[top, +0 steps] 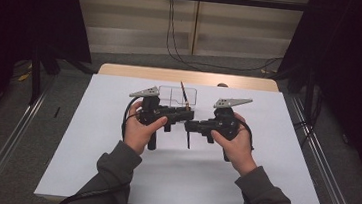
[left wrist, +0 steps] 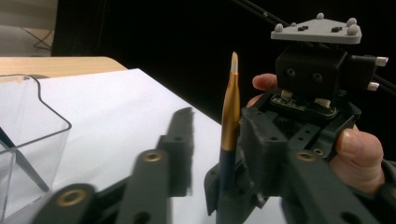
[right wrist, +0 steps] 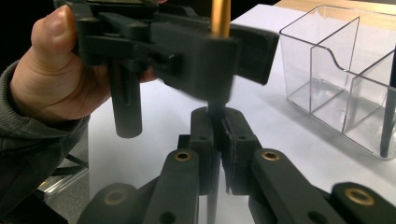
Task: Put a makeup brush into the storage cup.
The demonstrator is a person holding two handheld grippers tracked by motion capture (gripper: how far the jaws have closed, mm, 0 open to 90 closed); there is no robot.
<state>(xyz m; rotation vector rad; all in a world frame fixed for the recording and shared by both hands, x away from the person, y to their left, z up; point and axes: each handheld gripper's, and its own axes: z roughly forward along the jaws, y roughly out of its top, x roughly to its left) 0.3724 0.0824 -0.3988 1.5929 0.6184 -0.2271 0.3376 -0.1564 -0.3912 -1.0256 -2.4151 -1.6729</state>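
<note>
A thin brush (top: 188, 139) with a dark handle, a gold ferrule (left wrist: 229, 122) and a pale tip stands almost upright between the two grippers, above the white table (top: 112, 166). My right gripper (right wrist: 215, 128) is shut on the dark handle low down. My left gripper (left wrist: 217, 137) faces it from the left, its jaws on either side of the ferrule. In the left gripper view, white table shows between the left jaw and the ferrule. A hand holds each gripper.
A clear divided plastic box (top: 170, 89) stands just behind the grippers, with a dark brush handle (right wrist: 387, 116) leaning in one compartment. The wooden table edge (top: 186, 76) lies beyond it, with dark curtains at both sides.
</note>
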